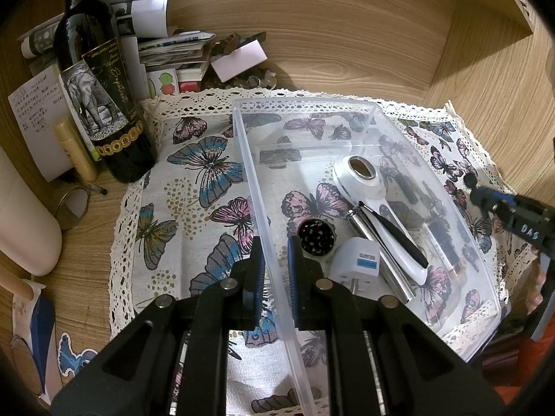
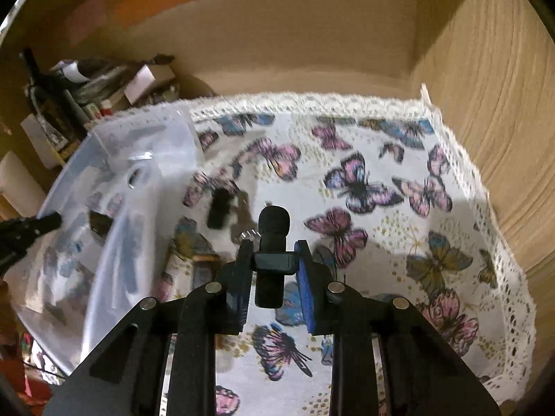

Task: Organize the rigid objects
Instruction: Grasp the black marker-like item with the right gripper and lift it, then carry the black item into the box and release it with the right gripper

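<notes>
mic (image 2: 272, 239) clamped in right tool (image 2: 272, 267), beside bin (image 2: 104, 249).

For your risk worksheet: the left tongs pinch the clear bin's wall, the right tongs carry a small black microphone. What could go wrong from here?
1. The left tongs grip only the bin by its thin wall; it might slip or tip.
2. The microphone could drop onto the keys outside the bin.

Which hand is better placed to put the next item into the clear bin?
Right. The right gripper already holds the small black microphone above the butterfly cloth, beside the clear bin. The left gripper straddles the bin's near wall, steadying it, and carries nothing.
</notes>
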